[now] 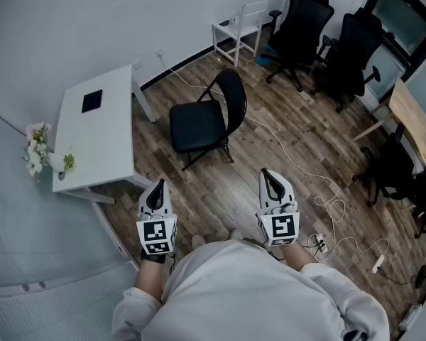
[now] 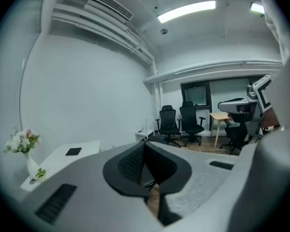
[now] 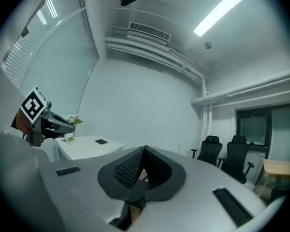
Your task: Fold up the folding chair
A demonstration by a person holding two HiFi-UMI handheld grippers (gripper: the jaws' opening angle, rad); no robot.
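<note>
A black folding chair (image 1: 204, 121) stands unfolded on the wooden floor in the head view, its seat toward the white table and its round backrest at the right. My left gripper (image 1: 156, 190) and right gripper (image 1: 270, 180) are held side by side near my body, well short of the chair, both shut with nothing between the jaws. In the left gripper view the left gripper (image 2: 145, 146) hides most of the chair behind its dark pads. The right gripper (image 3: 144, 151) does the same in the right gripper view, and the left gripper's marker cube (image 3: 35, 105) shows at the far left.
A white table (image 1: 96, 130) with a black pad and a flower vase (image 1: 39, 151) stands left of the chair. Black office chairs (image 1: 319, 38) and a wooden desk (image 1: 415, 123) fill the far right. White cables (image 1: 319, 190) and a power strip lie on the floor.
</note>
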